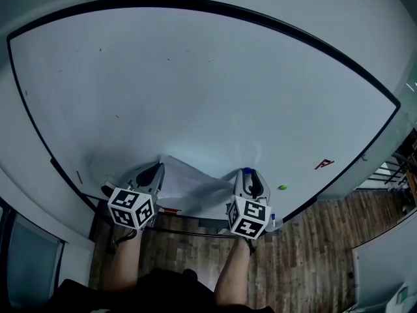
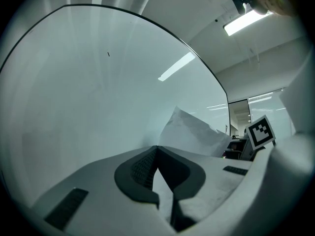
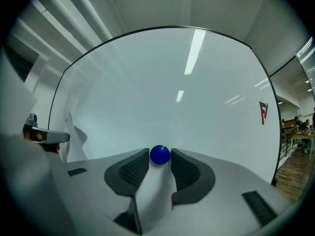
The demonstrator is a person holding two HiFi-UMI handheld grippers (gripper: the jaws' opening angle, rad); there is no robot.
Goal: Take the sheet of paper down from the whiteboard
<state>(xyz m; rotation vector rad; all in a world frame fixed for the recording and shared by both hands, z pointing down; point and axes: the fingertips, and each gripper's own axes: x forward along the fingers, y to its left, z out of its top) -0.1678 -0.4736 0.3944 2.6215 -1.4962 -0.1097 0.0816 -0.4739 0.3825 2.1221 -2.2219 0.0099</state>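
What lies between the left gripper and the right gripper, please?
The sheet of paper, crumpled, spans that stretch in the head view; the left gripper pinches its edge, the right gripper grips a blue ball.

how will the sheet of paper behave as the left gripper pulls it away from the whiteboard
Probably floppy: the sheet of paper bows and creases beyond the left gripper, which pinches only one edge. It looks thin and light, so it may sag or flutter. If the blue ball in the right gripper is its magnet, the sheet may droop from that pinch.
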